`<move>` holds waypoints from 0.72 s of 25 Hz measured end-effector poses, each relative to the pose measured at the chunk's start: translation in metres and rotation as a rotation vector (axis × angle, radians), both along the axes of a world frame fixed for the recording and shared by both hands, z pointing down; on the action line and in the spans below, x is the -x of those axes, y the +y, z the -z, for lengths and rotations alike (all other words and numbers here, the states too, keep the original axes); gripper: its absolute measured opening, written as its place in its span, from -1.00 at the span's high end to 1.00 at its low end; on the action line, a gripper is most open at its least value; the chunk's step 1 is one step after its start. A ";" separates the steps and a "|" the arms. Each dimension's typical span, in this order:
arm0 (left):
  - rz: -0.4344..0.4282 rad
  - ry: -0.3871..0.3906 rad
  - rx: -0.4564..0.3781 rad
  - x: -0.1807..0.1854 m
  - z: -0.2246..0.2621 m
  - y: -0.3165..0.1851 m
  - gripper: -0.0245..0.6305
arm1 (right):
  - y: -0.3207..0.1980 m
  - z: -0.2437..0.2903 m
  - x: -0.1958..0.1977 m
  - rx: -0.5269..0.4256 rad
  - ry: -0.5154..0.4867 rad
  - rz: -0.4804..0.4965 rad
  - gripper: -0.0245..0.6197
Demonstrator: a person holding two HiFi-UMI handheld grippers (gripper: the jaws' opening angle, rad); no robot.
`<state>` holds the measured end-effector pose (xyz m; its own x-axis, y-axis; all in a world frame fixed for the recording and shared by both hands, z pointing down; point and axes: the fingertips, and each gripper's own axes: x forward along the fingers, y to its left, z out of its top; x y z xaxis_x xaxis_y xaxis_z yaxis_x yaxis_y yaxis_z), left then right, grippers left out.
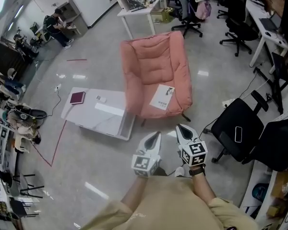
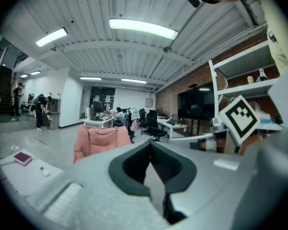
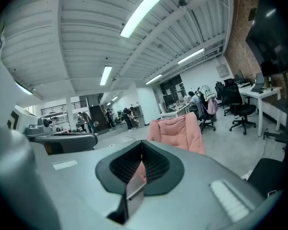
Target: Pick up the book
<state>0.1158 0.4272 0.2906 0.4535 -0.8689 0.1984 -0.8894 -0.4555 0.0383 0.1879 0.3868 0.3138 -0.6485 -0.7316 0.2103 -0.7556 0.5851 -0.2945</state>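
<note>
Two empty tools, jaws pressed together: left gripper [image 1: 156, 136] and right gripper [image 1: 181, 129]. At twelve o'clock from them, a white book [image 1: 162, 97] lies on the pink armchair [image 1: 149, 63].

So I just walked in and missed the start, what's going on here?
A person holds a gripper in each hand. The left gripper and the right gripper are both shut and empty, pointing toward a pink chair on the floor ahead. A white book lies on its seat; a maroon book lies on the low white table beside it. Neither book is being touched.
</note>
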 end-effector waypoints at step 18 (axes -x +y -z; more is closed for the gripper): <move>0.009 0.131 0.018 0.059 -0.011 -0.199 0.92 | -0.166 -0.019 0.024 0.086 0.209 -0.019 0.91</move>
